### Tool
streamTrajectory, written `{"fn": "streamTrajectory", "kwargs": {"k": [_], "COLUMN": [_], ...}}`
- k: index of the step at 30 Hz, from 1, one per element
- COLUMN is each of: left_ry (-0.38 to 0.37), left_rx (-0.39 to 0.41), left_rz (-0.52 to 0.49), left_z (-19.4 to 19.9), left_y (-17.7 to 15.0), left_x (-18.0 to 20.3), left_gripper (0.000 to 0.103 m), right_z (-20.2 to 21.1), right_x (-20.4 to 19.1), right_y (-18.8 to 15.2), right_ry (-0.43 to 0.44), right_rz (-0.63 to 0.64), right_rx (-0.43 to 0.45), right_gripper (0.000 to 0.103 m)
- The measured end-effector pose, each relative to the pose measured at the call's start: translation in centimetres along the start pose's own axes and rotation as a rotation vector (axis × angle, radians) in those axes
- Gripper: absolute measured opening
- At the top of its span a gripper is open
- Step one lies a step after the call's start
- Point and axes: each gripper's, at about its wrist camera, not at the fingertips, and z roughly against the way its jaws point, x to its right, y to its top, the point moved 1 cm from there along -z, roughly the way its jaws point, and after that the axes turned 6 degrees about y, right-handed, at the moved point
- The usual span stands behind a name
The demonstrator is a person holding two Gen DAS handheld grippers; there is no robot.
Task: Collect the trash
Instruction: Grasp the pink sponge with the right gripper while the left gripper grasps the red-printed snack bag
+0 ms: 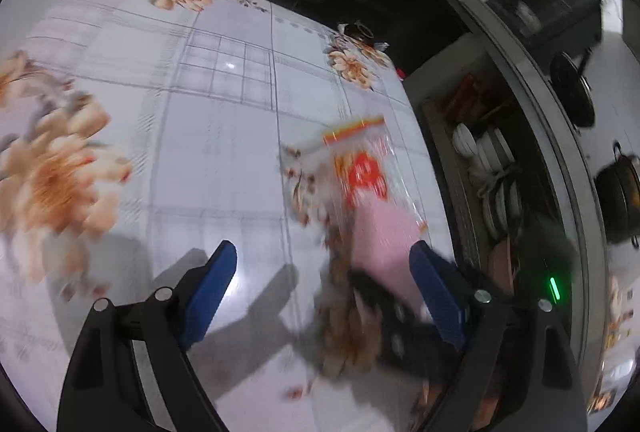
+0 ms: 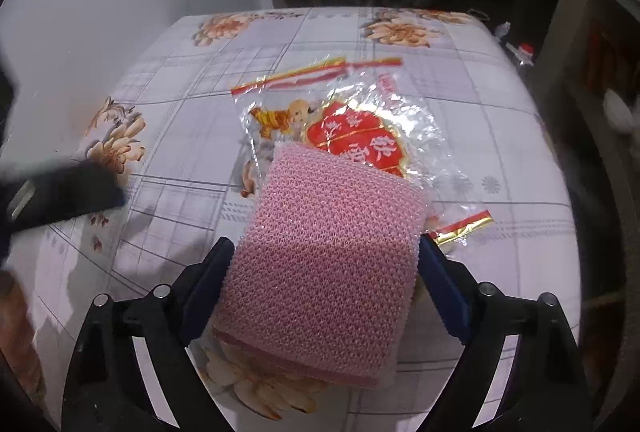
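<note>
**Wrapper pinned under sponge at the tabletop's right side**

Wrapper [image 2: 352,120], crinkled clear plastic, lies flat on the floral tabletop [image 2: 180,80]. Right tongs [image 2: 322,264] clamp the pink sponge [image 2: 332,256] resting on it. Left tongs [image 1: 324,272] hang apart, empty. Best lift the sponge clear first, then pinch a raised plastic fold. Open room lies leftward; the right edge drops off close by.

You are looking at a table [image 2: 192,136] carrying a wrapper [image 2: 360,128] near its middle; a sponge [image 2: 328,272] is lying on the wrapper's near end, sitting between your right gripper [image 2: 324,288] fingers; your left gripper [image 1: 324,296] is hovering left of both.
</note>
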Motion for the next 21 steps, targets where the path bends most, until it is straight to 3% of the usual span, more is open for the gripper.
{"fn": "streamTrajectory", "kwargs": {"k": [2, 5, 7, 9, 11, 16, 21], "left_ry": [-0.008, -0.011, -0.037, -0.054, -0.066, -0.084, -0.015], "left_rx": [-0.007, -0.028, -0.062, -0.060, -0.069, -0.075, -0.049], "left_rz": [0.022, 0.075, 0.112, 0.109, 0.113, 0.122, 0.027], "left_z": [-1.7, -4.3, -5.8, -6.6, -7.4, -8.3, -6.8], "left_y": [1.1, 2.2, 2.3, 2.5, 2.6, 2.3, 0.8], "left_x": [0.4, 0.5, 0.6, 1.1, 1.7, 2.3, 3.2], "left_gripper": [0.085, 0.074, 0.060, 0.056, 0.045, 0.006, 0.001], "right_z": [0.3, 0.5, 0.6, 0.6, 0.8, 1.4, 2.9], "right_x": [0.6, 1.2, 1.2, 1.3, 1.4, 1.7, 2.5], "right_y": [-0.2, -0.6, -0.8, -1.1, -1.4, -1.9, -3.2], "right_ry": [0.016, 0.042, 0.052, 0.060, 0.074, 0.116, 0.159], "right_rz": [-0.015, -0.027, -0.023, -0.022, -0.025, -0.052, -0.107], "right_rx": [0.007, 0.021, 0.029, 0.035, 0.042, 0.056, 0.054], "right_gripper": [0.083, 0.082, 0.082, 0.081, 0.081, 0.079, 0.079]}}
